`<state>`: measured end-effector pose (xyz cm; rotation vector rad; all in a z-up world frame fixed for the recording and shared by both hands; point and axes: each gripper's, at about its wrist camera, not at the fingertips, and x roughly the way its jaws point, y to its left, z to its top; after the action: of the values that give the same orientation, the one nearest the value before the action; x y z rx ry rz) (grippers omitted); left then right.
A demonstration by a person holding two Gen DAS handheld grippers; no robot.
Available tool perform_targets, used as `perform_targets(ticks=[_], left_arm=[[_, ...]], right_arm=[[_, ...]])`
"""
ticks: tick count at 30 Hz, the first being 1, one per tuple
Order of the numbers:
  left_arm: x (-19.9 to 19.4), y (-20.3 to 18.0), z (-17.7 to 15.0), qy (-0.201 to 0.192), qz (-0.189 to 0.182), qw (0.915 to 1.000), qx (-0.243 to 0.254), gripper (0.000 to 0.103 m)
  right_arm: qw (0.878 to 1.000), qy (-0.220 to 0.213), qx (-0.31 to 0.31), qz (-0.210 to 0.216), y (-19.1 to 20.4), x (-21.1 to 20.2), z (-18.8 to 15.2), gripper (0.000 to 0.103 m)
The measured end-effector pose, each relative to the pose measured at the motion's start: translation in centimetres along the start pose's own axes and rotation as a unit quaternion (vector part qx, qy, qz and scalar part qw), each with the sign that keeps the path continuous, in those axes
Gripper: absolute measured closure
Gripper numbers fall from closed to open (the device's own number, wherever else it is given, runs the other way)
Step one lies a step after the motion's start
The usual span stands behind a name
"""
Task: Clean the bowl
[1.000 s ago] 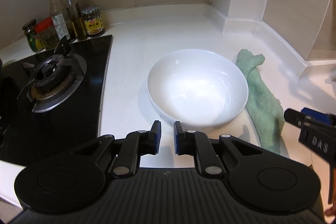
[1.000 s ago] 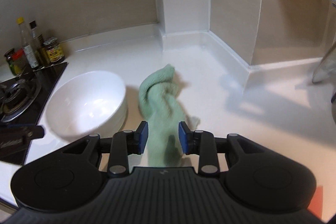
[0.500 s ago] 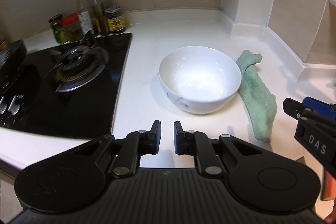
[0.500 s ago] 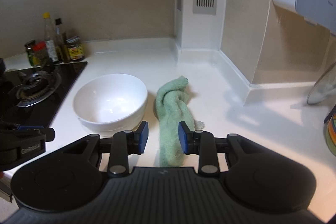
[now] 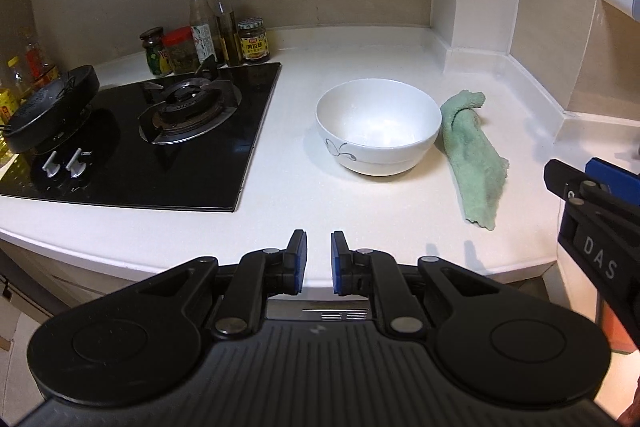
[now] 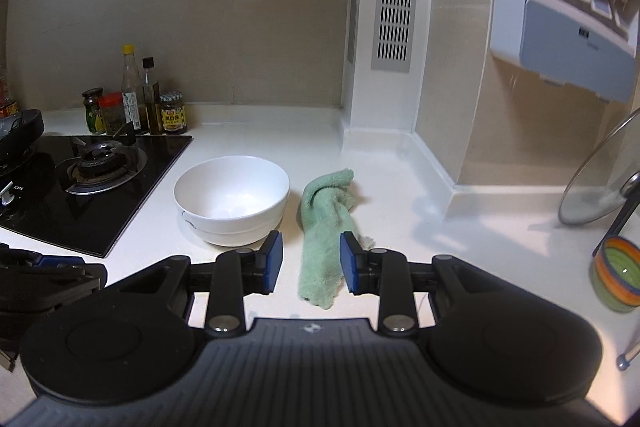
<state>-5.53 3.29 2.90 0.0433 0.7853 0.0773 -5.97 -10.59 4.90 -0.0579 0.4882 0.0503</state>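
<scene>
On the counter (image 5: pixel 360 219), seen from the left wrist, the bowl (image 5: pixel 378 125) stands at one o'clock from the left gripper (image 5: pixel 318 263), with the cloth (image 5: pixel 474 155) just beside it at its three o'clock, likely laid ready for wiping. The left jaws stand a little apart and hold nothing. The stove (image 5: pixel 160 135) lies at ten o'clock, with bottles (image 5: pixel 212 27) behind it. The right gripper (image 5: pixel 592 203) shows at the three o'clock edge. Against a second ago the bowl looks smaller and farther off: this gripper has drawn back and risen.

From the right wrist, the bowl (image 6: pixel 232 199) sits at eleven o'clock of the right gripper (image 6: pixel 308 261). Its jaws are wide apart and empty; the cloth (image 6: pixel 326 227) lies beyond and below their gap, untouched. A glass lid (image 6: pixel 600 183) leans at three o'clock. Here too, everything has receded. The bowl looks clean, so the wiping seems done, I judge.
</scene>
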Motion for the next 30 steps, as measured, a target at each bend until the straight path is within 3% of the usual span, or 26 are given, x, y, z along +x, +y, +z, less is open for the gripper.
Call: perform_targets(ticks=[15, 30], left_arm=[[-2.2, 0.7, -0.1, -0.018, 0.001, 0.9996, -0.020, 0.089], [-2.3, 0.9, 0.2, -0.022, -0.005, 0.9996, -0.017, 0.089]], right_arm=[[0.999, -0.010, 0.010, 0.037, 0.0, -1.5, 0.8, 0.076], [1.000, -0.010, -0.005, 0.028, 0.8, -1.4, 0.9, 0.076]])
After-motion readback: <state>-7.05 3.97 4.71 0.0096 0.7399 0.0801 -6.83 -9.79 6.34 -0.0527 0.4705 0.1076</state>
